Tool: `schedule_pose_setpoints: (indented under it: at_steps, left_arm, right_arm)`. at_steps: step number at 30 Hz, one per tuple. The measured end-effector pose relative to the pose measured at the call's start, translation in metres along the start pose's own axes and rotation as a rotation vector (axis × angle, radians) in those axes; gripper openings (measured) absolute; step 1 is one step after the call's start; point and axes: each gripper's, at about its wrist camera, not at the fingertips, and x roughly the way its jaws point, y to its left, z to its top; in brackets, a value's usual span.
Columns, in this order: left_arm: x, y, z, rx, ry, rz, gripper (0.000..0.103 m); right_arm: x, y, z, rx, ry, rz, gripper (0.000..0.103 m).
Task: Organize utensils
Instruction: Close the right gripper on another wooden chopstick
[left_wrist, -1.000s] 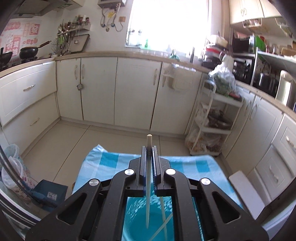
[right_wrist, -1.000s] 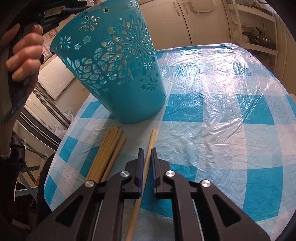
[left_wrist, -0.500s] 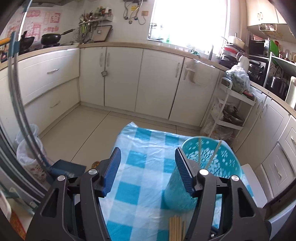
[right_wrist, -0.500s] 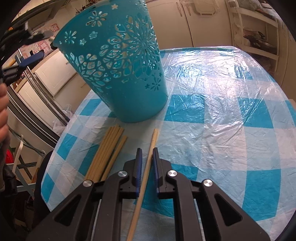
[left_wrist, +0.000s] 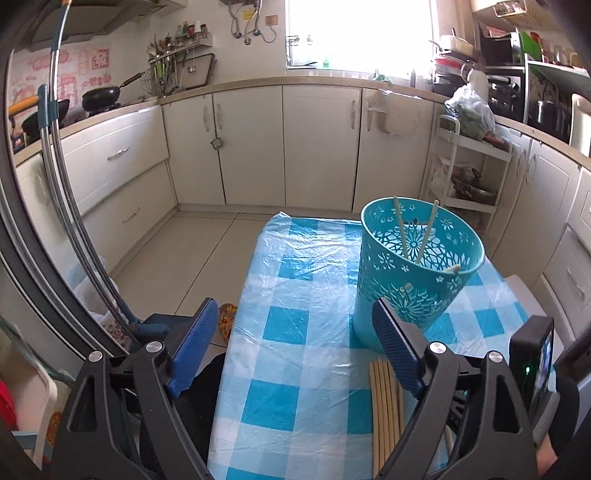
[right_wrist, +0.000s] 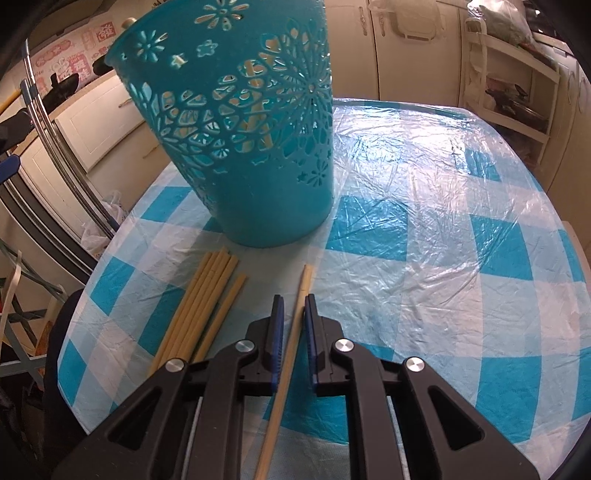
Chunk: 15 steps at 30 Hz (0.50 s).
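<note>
A teal cut-out basket stands on the blue checked tablecloth with three chopsticks leaning inside it. In front of it lies a bundle of several bamboo chopsticks. My left gripper hovers to the left of the basket; its jaws are opening wide and nothing is between them. My right gripper points down at the table. Its jaws stand narrowly apart astride a single chopstick, with a thin gap on each side.
The table's left edge drops to the tiled floor. Curved metal tubes and a plastic bag stand left of it. White kitchen cabinets and a storage rack lie beyond the table. The cloth right of the basket is bare.
The chopstick that my left gripper held is now in the basket. That gripper has drawn back to the left and opened wide. My right gripper has barely moved over the single chopstick.
</note>
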Motion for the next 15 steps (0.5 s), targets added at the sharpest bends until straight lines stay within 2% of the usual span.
schedule_pose_setpoints:
  at_steps: [8, 15]
  left_arm:
    - [-0.009, -0.002, -0.004, 0.021, 0.003, 0.001, 0.083]
    - [-0.012, -0.004, -0.007, 0.035, 0.008, 0.002, 0.084]
  right_arm:
    - [0.002, 0.006, 0.000, -0.063, 0.001, -0.039, 0.008]
    - [-0.001, 0.003, 0.001, -0.071, 0.035, -0.036, 0.008]
